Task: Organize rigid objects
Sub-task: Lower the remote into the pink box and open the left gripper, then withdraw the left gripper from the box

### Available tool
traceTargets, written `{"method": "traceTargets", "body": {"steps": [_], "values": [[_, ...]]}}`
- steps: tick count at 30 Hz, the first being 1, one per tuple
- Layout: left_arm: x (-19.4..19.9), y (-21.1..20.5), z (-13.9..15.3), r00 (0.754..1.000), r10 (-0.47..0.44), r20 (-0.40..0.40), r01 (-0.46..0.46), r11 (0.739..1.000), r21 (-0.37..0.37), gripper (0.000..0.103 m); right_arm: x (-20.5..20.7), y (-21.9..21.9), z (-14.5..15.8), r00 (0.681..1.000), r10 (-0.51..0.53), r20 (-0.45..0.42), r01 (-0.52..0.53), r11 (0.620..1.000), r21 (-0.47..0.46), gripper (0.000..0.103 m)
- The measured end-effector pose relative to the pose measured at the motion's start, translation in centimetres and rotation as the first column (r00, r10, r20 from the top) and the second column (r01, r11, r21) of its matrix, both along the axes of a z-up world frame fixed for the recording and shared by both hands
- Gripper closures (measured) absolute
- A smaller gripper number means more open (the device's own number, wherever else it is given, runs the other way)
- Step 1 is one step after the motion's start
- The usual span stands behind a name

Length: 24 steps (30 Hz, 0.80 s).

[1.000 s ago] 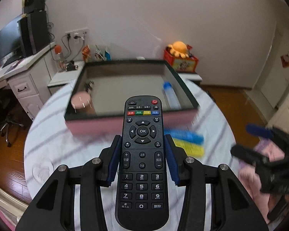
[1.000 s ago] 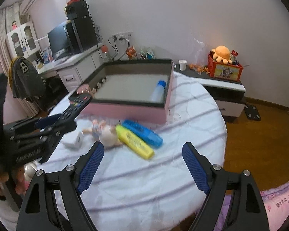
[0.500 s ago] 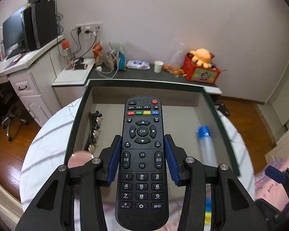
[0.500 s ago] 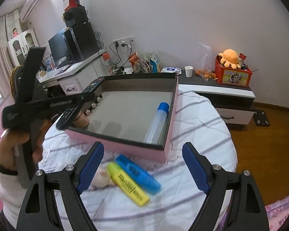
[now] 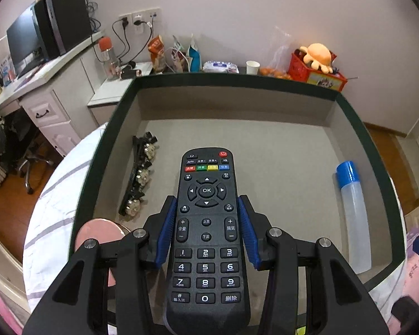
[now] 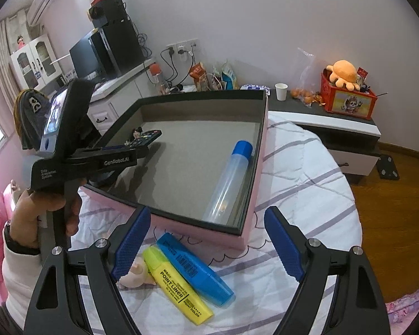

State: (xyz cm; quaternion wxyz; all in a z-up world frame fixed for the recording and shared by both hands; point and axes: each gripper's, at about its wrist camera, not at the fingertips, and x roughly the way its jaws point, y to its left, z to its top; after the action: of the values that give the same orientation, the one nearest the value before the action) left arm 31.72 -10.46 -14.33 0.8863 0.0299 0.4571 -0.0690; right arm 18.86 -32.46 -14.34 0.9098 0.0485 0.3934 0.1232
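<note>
Our left gripper [image 5: 206, 231] pinches the black plastic remote control [image 5: 206, 223] between its blue pads, holding it over the grey floor of the shallow pink-sided box [image 6: 248, 195]. Inside the box lie a clear tube with a blue cap [image 5: 353, 217] along the right wall and a strip of black clips [image 5: 139, 176] near the left. Our right gripper [image 6: 206, 245] hangs with fingers spread wide and empty over the yellow highlighter [image 6: 178, 282] and blue highlighter [image 6: 195, 268] on the striped tablecloth [image 6: 299, 184], beside a small pale figurine [image 6: 134, 273].

Matt black plastic remote [image 5: 206, 223]; translucent plastic tube [image 5: 354, 217].
</note>
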Motion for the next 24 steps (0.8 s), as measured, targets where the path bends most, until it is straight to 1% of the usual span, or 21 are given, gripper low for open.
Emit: {"method": "traceTargets", "body": {"steps": [2,5,7,12,13,15,16,18,19,21,22,23,24], "values": [[0.0,-0.3,-0.1,1.0,0.002,0.007,-0.003,1.0,0.026,0.059,-0.3,0.0,0.0,1.0,0.001,-0.003,-0.001,1.0,-0.003,0.018],[0.3,-0.7,-0.3,1.0,-0.001,0.01,0.0,1.0,0.027,0.059,-0.9,-0.1,0.3,1.0,-0.006,-0.004,0.006,1.0,-0.008,0.018],[0.4,-0.8,-0.3,1.0,0.013,0.018,-0.013,0.999,0.051,0.059,-1.2,-0.2,0.4,1.0,-0.012,-0.003,0.012,1.0,-0.013,0.018],[0.6,-1.2,-0.4,1.0,0.009,0.009,-0.01,0.996,0.084,0.058,-2.4,-0.4,0.7,1.0,-0.02,-0.004,0.02,0.999,-0.025,0.018],[0.5,-1.2,-0.4,1.0,0.007,0.001,-0.007,0.997,0.081,0.057,-2.6,-0.4,0.6,1.0,-0.022,-0.008,0.021,0.999,-0.027,0.018],[0.4,-1.0,-0.2,1.0,0.006,-0.008,-0.005,0.999,0.051,0.054,-2.9,-0.5,0.4,1.0,-0.022,-0.017,0.022,0.999,-0.031,0.018],[0.3,-0.8,0.1,1.0,0.01,-0.007,-0.01,0.999,0.035,0.048,-2.9,-0.5,0.4,0.999,-0.027,-0.021,0.026,0.999,-0.034,0.018],[-0.1,-0.5,0.6,1.0,0.009,-0.009,-0.009,1.0,0.017,0.046,-3.1,-0.7,0.3,0.999,-0.027,-0.026,0.026,0.999,-0.034,0.018],[-0.4,-0.2,1.1,1.0,0.009,-0.006,-0.009,1.0,-0.006,0.045,-3.3,-0.7,0.3,0.999,-0.028,-0.027,0.027,0.999,-0.034,0.018],[-1.6,0.6,2.4,1.0,0.008,0.006,-0.007,0.998,-0.061,0.037,-3.7,-0.7,0.3,0.999,-0.033,-0.027,0.032,0.999,-0.039,0.018],[-2.6,1.1,3.5,1.0,0.006,0.023,-0.004,0.996,-0.088,0.029,-3.9,-0.7,0.3,0.999,-0.037,-0.028,0.035,0.999,-0.04,0.018],[-3.4,1.3,4.1,0.999,0.004,0.036,0.0,0.995,-0.1,0.022,-4.2,-0.8,0.4,0.999,-0.041,-0.026,0.04,0.998,-0.041,0.018],[-4.6,1.8,5.1,0.998,-0.002,0.061,0.009,0.993,-0.116,0.019,-4.5,-0.8,0.5,0.999,-0.042,-0.022,0.041,0.998,-0.042,0.018]]}}
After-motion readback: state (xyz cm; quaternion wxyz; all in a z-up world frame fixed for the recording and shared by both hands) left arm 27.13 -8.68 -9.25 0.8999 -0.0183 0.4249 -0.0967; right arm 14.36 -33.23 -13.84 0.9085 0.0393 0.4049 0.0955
